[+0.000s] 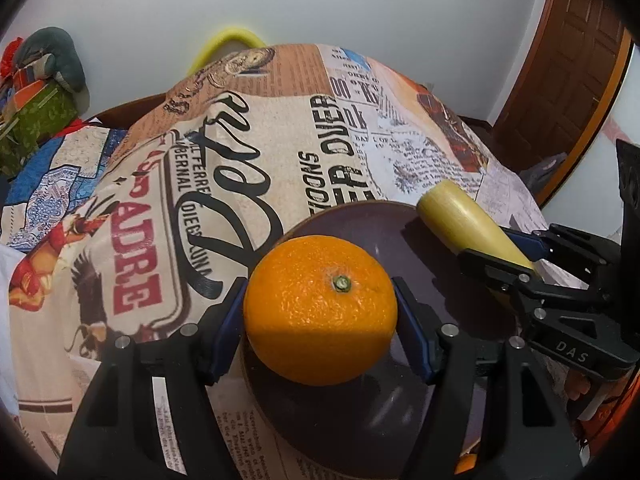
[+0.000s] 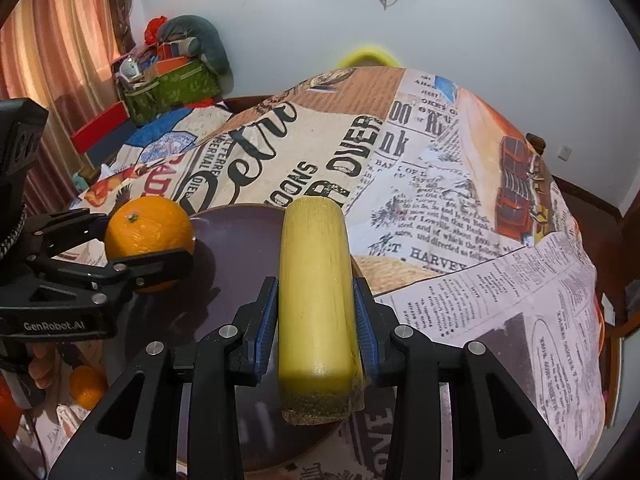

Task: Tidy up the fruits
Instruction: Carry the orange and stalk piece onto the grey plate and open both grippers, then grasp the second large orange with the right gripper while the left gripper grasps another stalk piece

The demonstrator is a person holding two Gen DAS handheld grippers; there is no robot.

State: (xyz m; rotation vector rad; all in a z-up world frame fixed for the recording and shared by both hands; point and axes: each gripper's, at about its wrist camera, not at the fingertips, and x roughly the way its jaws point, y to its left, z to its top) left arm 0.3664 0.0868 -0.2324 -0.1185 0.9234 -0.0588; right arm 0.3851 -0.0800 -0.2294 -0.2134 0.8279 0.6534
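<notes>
Orange [image 1: 320, 312]: clamped between the left gripper [image 1: 320, 320] pads, held over the dark plate [image 1: 360, 220].
Yellow stalk [image 2: 316, 304]: clamped lengthwise in the right gripper [image 2: 316, 320], above the same plate.
Plate: sits on the printed tablecloth [image 1: 180, 200].
Advice: lower both until the fruit rests on the plate, keep them apart, then release gently so the orange does not roll.

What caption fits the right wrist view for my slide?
Right gripper holds a yellow sugarcane piece over the dark plate; left gripper brings an orange.
</notes>
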